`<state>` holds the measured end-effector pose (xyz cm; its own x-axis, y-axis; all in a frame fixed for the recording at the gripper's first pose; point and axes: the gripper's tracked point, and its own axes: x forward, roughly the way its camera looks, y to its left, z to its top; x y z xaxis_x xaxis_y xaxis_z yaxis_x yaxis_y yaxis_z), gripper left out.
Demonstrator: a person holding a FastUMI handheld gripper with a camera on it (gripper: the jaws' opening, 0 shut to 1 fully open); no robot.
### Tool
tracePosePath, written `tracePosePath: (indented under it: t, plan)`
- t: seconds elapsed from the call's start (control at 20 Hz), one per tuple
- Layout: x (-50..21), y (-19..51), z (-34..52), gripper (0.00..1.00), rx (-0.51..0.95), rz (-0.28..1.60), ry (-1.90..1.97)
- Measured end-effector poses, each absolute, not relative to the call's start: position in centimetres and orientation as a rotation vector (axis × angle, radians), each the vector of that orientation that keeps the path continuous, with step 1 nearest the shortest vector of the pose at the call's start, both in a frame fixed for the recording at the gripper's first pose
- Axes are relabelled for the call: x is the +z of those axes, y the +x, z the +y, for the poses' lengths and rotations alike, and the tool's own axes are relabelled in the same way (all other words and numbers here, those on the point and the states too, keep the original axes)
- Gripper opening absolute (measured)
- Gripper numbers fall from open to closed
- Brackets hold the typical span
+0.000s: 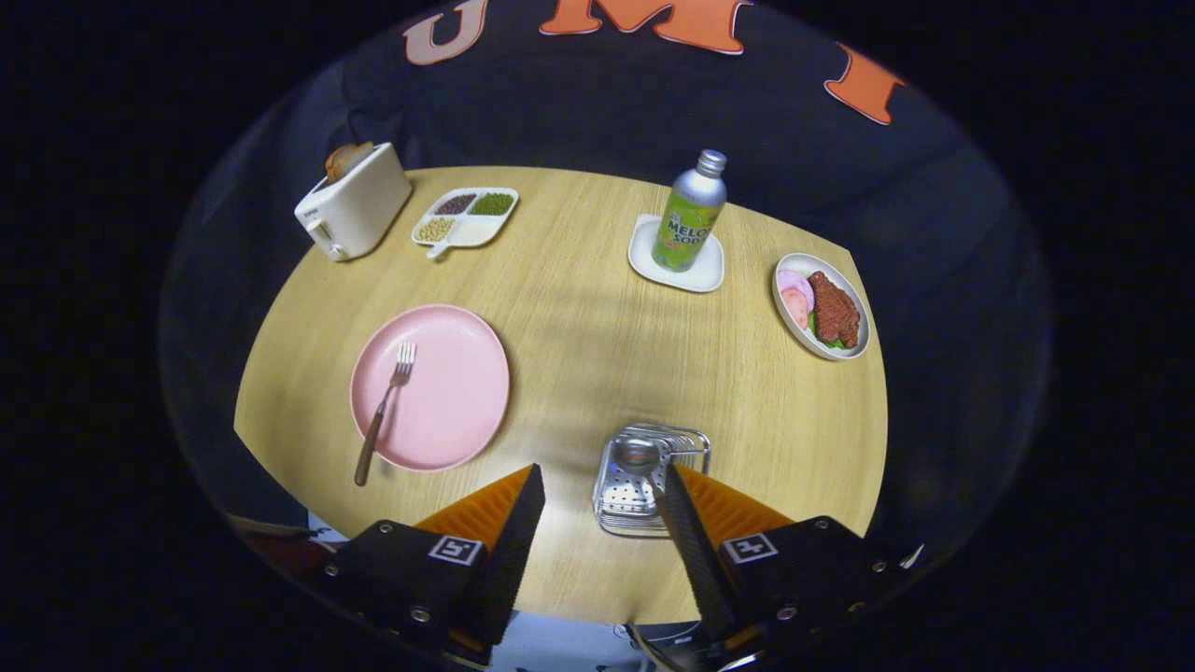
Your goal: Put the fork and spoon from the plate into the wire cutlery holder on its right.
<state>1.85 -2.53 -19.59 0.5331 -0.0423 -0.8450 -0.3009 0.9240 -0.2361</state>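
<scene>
1. Tool (597, 485) – fingers spread wide, gripping nothing.
2. Spoon (638, 455) stands in the holder (644, 485), just beside the right finger.
3. Fork (385, 411) lies on the plate (448, 392) – ahead of the left finger, on the worktop (579, 308).

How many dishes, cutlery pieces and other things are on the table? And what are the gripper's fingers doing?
Dishes: 4 (pink plate, divided tray, white coaster dish, food plate)
Cutlery: 2 (fork, spoon)
Other things: 3 (toaster, soda bottle, wire holder)
Total: 9
The gripper has its fingers open, holding nothing.
</scene>
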Motion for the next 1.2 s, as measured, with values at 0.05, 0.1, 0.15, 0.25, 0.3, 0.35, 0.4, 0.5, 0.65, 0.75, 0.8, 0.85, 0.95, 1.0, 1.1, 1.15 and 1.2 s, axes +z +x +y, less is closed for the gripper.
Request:
tracePosePath:
  t: [0.05, 0.1, 0.15, 0.25, 0.3, 0.35, 0.4, 0.5, 0.65, 0.75, 0.8, 0.85, 0.95, 1.0, 1.1, 1.15, 1.2]
  plan:
    - [-19.7, 1.7, -1.3, 0.87, 0.174, 0.972, -0.369]
    - [-19.9, 1.4, 0.2, 0.89, 0.188, 0.954, -0.355]
    - [-20.3, 1.2, 1.7, 0.91, 0.204, 0.935, -0.337]
    - [-21.3, 0.7, 4.3, 0.93, 0.231, 0.905, -0.314]
    - [-21.7, 0.7, 5.5, 0.94, 0.243, 0.89, -0.313]
    - [-22.2, 0.7, 6.6, 0.98, 0.247, 0.869, -0.309]
    - [-22.9, 0.5, 7.6, 0.99, 0.254, 0.871, -0.306]
    - [-24.1, 0.1, 9.8, 0.98, 0.272, 0.865, -0.278]
    - [-26.3, 0.0, 12.3, 0.98, 0.289, 0.862, -0.247]
    - [-27.6, 0.0, 13.4, 0.98, 0.295, 0.862, -0.262]
    - [-28.1, 0.0, 14.1, 0.98, 0.299, 0.855, -0.266]
    - [-28.8, 0.0, 14.7, 0.98, 0.31, 0.856, -0.274]
    - [-30.2, 0.1, 15.1, 0.98, 0.31, 0.861, -0.296]
    - [-30.6, 0.4, 15.6, 0.98, 0.317, 0.843, -0.287]
    - [-31.6, 0.7, 16.3, 0.98, 0.31, 0.83, -0.257]
    - [-32.2, 0.8, 16.3, 0.98, 0.295, 0.829, -0.253]
    - [-32.8, 0.9, 16.2, 0.96, 0.281, 0.834, -0.259]
